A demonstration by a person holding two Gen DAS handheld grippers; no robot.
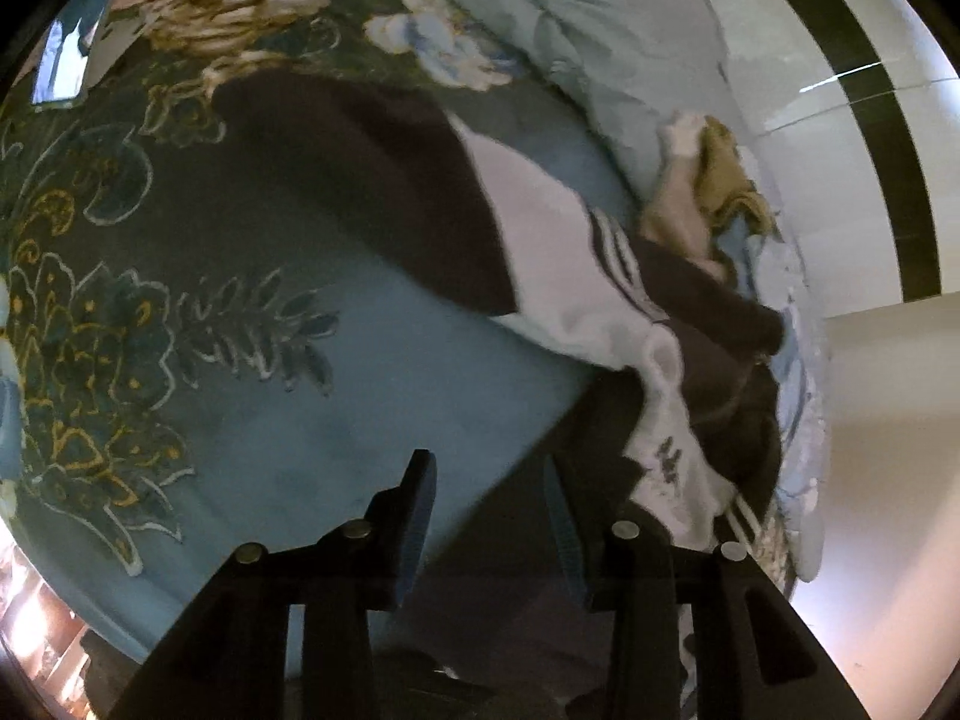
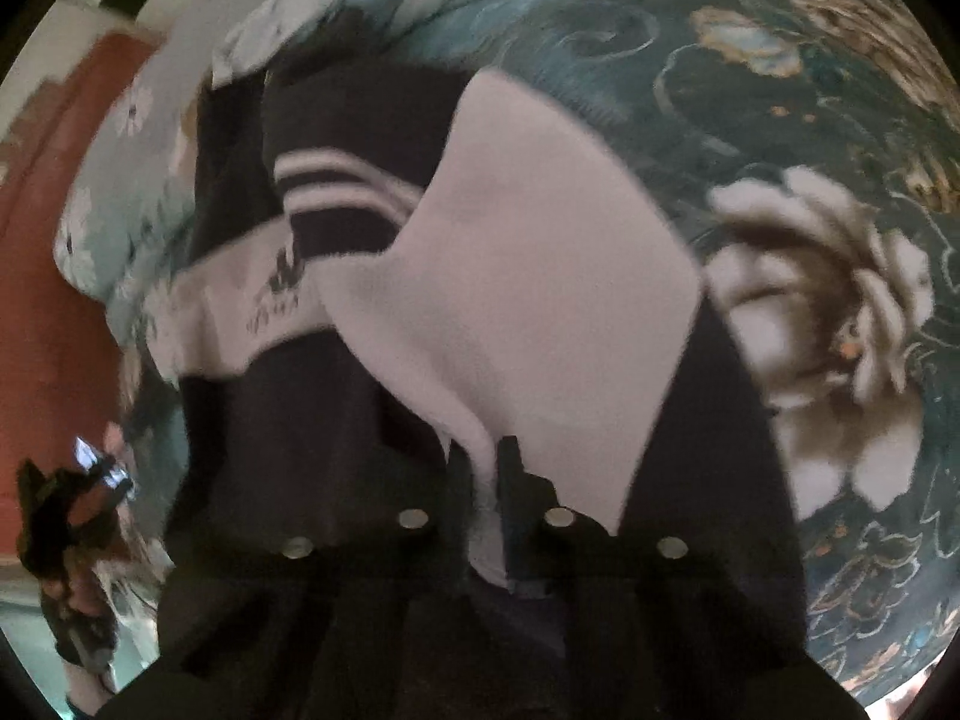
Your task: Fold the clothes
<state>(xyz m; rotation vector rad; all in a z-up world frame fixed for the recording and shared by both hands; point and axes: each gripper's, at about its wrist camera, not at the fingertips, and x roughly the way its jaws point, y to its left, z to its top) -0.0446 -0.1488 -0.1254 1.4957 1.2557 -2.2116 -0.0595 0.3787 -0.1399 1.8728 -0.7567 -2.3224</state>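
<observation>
Lying diagonally across bedspread (image 1: pixel 288 408): jacket (image 1: pixel 384 192)

Dark print on the garment (image 2: pixel 276 288) — blurred, unreadable.

Garment (image 1: pixel 420 210) on bedspread (image 1: pixel 240 372), pillow (image 1: pixel 540 12) behind

- A bed (image 1: pixel 288 396) under a teal floral cover carries everything.
- A black-and-white garment (image 1: pixel 540 252) lies rumpled on it (near one edge).
- A pale floral quilt (image 1: pixel 540 6) lies beyond.
</observation>
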